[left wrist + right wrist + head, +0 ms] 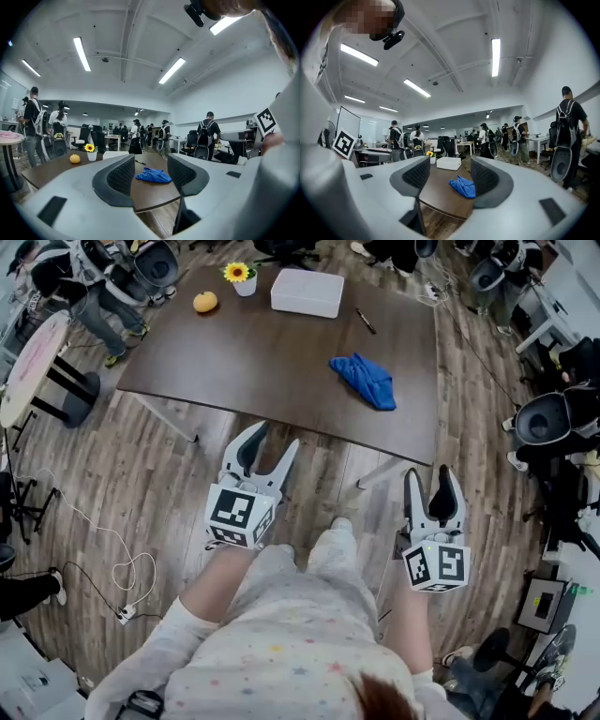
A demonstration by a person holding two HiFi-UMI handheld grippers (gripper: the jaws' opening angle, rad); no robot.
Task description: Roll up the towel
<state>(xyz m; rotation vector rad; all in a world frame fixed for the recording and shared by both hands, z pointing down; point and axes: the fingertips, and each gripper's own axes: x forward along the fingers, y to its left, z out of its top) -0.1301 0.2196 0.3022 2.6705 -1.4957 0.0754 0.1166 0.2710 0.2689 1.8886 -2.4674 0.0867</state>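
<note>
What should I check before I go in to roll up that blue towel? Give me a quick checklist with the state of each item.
1. Left gripper open with nothing between its jaws: ok.
2. Right gripper open with nothing between its jaws: ok.
3. Towel spread flat for rolling: not ok, it lies crumpled in a heap.
4. Grippers over the towel: not ok, both are short of the table's near edge.
5. Room around the towel: ok, the pen and white box lie apart from it, farther back.
6. A free corner to grab first: cannot tell, the folds hide the edges.
</note>
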